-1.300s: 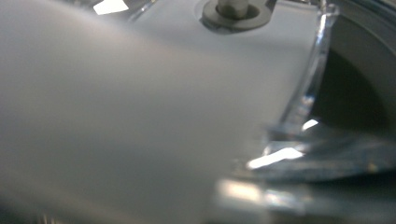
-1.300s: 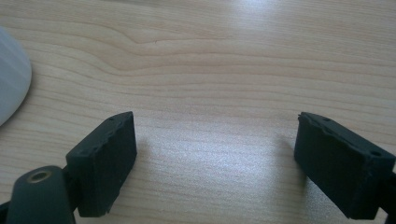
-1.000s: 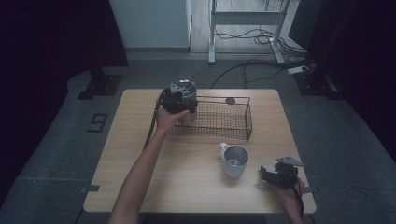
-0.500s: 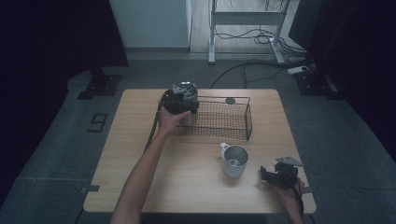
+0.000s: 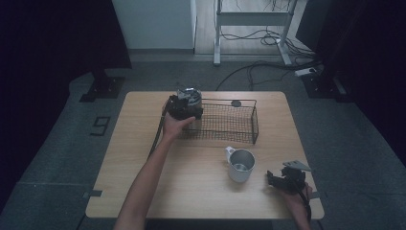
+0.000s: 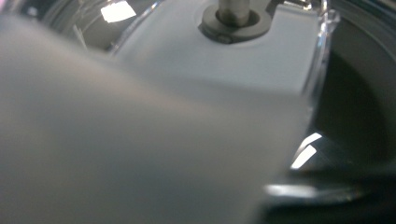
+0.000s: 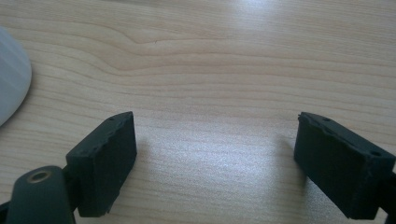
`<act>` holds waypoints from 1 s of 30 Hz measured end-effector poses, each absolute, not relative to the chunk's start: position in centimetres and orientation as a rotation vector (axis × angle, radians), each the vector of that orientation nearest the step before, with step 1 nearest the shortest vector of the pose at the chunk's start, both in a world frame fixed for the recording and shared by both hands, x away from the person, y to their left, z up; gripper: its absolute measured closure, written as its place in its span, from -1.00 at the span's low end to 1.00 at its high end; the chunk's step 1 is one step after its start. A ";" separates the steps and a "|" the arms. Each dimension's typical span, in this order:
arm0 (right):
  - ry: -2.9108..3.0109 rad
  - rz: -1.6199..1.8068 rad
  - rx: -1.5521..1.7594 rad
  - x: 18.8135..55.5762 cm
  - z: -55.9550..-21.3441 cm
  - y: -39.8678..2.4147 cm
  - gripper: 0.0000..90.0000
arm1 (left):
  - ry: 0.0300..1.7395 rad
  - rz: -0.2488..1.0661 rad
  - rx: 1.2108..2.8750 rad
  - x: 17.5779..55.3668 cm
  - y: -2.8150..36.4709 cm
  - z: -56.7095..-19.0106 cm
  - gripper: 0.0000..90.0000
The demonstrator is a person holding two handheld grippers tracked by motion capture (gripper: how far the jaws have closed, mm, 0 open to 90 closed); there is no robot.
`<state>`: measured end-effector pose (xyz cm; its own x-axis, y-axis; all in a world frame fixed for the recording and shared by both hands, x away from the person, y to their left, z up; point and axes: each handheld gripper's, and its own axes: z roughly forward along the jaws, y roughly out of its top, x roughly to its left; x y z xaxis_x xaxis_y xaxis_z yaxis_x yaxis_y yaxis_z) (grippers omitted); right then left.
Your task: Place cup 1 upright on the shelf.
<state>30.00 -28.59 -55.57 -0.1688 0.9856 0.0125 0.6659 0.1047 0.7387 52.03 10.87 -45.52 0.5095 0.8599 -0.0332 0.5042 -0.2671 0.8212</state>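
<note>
A black wire basket [image 5: 227, 124] stands at the back middle of the wooden table [image 5: 143, 182]. My left gripper [image 5: 184, 106] is at the basket's left end, held by a hand over its rim. The left gripper view is pressed close to a clear glassy thing [image 6: 345, 102] with a white plate [image 6: 224, 60] and a metal stud [image 6: 233, 11]; a blurred grey mass hides the jaws. A pale mug [image 5: 241, 164] stands upright at the front right. Right of the mug, my right gripper [image 7: 215, 158] rests low over bare wood, open, with nothing between its jaws.
A small dark round thing [image 5: 236, 103] lies on the table behind the basket. The mug's side [image 7: 11, 88] curves in at the left edge of the right gripper view. Cables and a metal stand [image 5: 253, 19] are on the floor beyond the table.
</note>
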 end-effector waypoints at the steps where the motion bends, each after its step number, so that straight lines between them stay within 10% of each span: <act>1: 1.894 0.848 1.606 30.0 -55.6 -28.6 -0.72 | 1.123 0.545 1.929 52.1 10.9 -45.6 -0.91; 30: 1.892 0.851 1.607 29.9 -55.6 -28.5 -0.71 | 1.140 0.554 1.943 51.6 10.7 -47.3 -0.93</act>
